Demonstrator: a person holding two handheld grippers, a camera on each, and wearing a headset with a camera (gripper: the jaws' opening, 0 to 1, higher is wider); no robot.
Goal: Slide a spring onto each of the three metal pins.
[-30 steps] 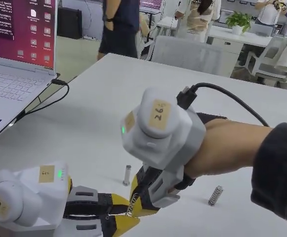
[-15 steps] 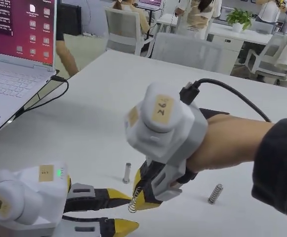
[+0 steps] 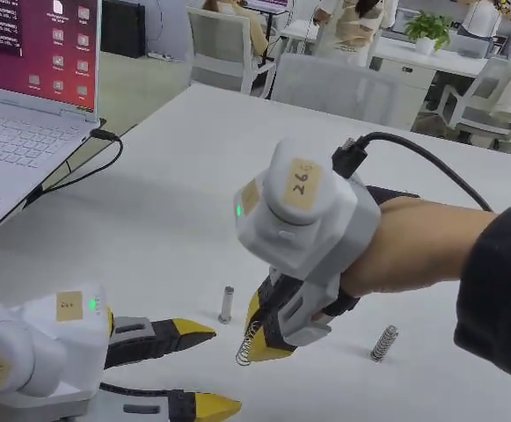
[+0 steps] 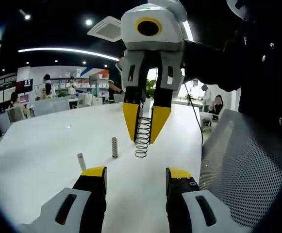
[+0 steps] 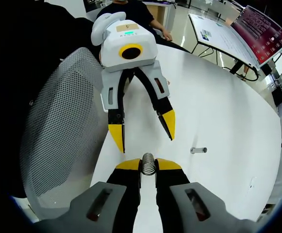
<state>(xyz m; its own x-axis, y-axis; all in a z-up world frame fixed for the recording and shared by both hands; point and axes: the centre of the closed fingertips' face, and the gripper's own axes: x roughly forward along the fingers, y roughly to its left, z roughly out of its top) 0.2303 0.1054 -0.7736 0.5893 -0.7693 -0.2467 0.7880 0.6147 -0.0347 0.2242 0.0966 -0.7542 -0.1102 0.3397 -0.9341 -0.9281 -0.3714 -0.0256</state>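
Observation:
My right gripper [image 3: 259,338] hangs over the white table [image 3: 149,220], shut on a steel spring [image 3: 248,344] that points down and to the left. The right gripper view has that spring [image 5: 149,164] pinched between its yellow tips. My left gripper [image 3: 207,367] is open at the lower left, a little short of the spring. From the left gripper view the held spring [image 4: 142,137] hangs just beyond my open left gripper [image 4: 137,174]. A bare metal pin [image 3: 227,304] stands upright just behind the held spring. A second spring [image 3: 383,343] stands to the right; I cannot tell whether a pin is inside it.
An open laptop [image 3: 26,97] with a black cable [image 3: 88,171] sits at the table's left edge. A grey mesh chair [image 4: 242,160] stands at the near side. Chairs, desks and people fill the room beyond the far edge.
The left gripper's jaws have spread apart and drawn back to the left from the spring. The right gripper has kept hold of the spring and shifted slightly right and up.

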